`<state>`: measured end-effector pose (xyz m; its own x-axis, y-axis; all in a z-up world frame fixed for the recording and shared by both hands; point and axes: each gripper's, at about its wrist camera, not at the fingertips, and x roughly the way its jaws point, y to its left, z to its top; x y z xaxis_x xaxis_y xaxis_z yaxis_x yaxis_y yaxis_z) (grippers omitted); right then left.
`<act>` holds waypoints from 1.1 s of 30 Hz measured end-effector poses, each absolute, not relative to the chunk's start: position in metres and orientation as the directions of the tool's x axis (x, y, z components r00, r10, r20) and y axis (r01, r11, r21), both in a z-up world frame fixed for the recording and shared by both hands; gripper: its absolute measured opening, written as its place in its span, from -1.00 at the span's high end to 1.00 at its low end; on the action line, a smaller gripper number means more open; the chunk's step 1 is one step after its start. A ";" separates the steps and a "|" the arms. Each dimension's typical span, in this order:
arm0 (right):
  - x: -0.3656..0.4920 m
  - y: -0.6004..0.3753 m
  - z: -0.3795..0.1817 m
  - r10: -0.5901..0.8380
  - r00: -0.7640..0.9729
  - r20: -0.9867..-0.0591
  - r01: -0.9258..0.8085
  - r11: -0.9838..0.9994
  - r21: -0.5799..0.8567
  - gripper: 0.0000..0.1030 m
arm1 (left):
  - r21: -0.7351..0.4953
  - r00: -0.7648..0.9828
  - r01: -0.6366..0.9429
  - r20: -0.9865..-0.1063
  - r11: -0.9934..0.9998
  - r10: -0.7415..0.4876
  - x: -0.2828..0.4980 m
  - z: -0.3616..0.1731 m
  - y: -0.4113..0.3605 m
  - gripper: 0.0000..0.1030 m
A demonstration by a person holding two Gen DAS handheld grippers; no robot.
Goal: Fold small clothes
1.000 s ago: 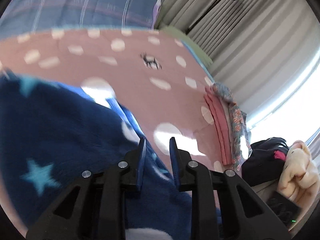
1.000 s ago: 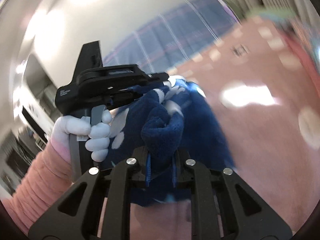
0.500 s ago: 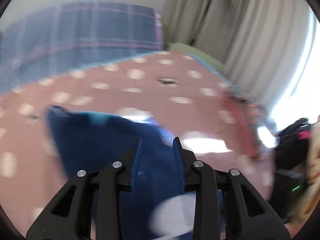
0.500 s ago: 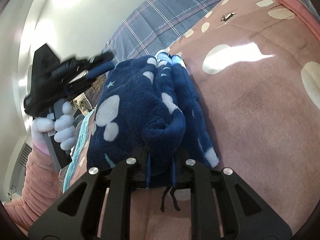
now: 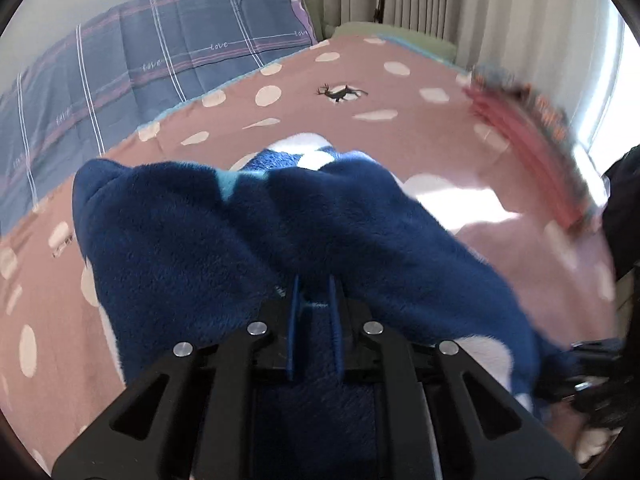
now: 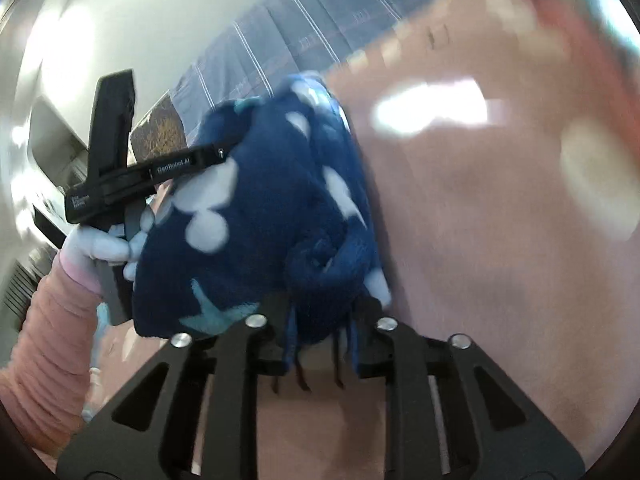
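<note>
Since 0.5 s ago, L tool (image 5: pixel 313 312) re-pinched fleece (image 5: pixel 256 240), lifted

A dark blue fleece garment (image 6: pixel 264 220), patterned with pale spots and light blue stars, is clamped in a thick roll between the jaws of the right gripper (image 6: pixel 320 332). Its far side is gripped by the black left gripper (image 6: pixel 120 184), carried in a white-gloved hand (image 6: pixel 108 244) with a pink sleeve. Beneath lies a blurred pink bedspread with pale dots (image 6: pixel 500 260); behind, a blue plaid pillow (image 6: pixel 320 48) is seen.
</note>
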<state>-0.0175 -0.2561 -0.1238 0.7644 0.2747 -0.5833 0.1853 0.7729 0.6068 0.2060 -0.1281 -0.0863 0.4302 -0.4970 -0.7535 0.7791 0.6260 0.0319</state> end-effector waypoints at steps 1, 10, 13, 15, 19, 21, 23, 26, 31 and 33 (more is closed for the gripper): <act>-0.021 -0.260 -0.122 0.282 0.773 -0.569 0.188 0.755 0.629 0.58 | 0.026 0.427 0.779 -0.754 0.627 -0.499 0.207 -0.086 -0.127 0.75; -0.027 -0.225 -0.024 0.108 0.886 -0.452 0.074 0.927 0.367 0.42 | 0.005 0.424 0.775 -0.745 0.632 -0.515 0.208 -0.089 -0.119 0.75; -0.015 -0.214 -0.028 0.143 0.871 -0.470 0.026 0.942 0.335 0.43 | 0.012 0.426 0.776 -0.748 0.630 -0.510 0.208 -0.089 -0.121 0.75; 0.008 -0.210 -0.056 0.127 0.804 -0.580 0.075 0.947 0.312 0.53 | -0.006 0.416 0.778 -0.744 0.628 -0.522 0.209 -0.090 -0.120 0.75; 0.020 -0.198 -0.107 0.037 0.742 -0.670 0.104 0.980 0.169 0.54 | 0.058 0.460 0.776 -0.733 0.628 -0.501 0.201 -0.093 -0.129 0.74; 0.020 -0.186 -0.099 -0.026 0.715 -0.699 0.129 0.987 0.095 0.53 | 0.063 0.463 0.776 -0.732 0.627 -0.499 0.200 -0.090 -0.128 0.74; 0.024 -0.181 -0.101 -0.050 0.715 -0.697 0.116 0.992 0.048 0.53 | 0.021 0.442 0.779 -0.727 0.627 -0.525 0.202 -0.081 -0.120 0.75; 0.025 -0.185 -0.099 -0.028 0.702 -0.712 0.109 0.992 0.068 0.53 | 0.010 0.465 0.774 -0.687 0.633 -0.559 0.203 -0.053 -0.102 0.75; 0.031 -0.183 -0.098 -0.056 0.689 -0.722 0.120 0.992 0.038 0.50 | 0.037 0.584 0.684 -0.626 0.729 -0.517 0.234 -0.023 -0.071 0.80; 0.032 -0.182 -0.099 -0.072 0.685 -0.725 0.131 0.991 0.025 0.49 | 0.026 0.556 0.673 -0.677 0.739 -0.483 0.254 -0.039 -0.074 0.80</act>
<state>0.0321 -0.1820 -0.0988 0.6853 -0.0722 -0.7247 0.1308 0.9911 0.0250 0.2540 -0.0736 -0.0393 0.5558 -0.4827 -0.6769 0.6734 0.7388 0.0261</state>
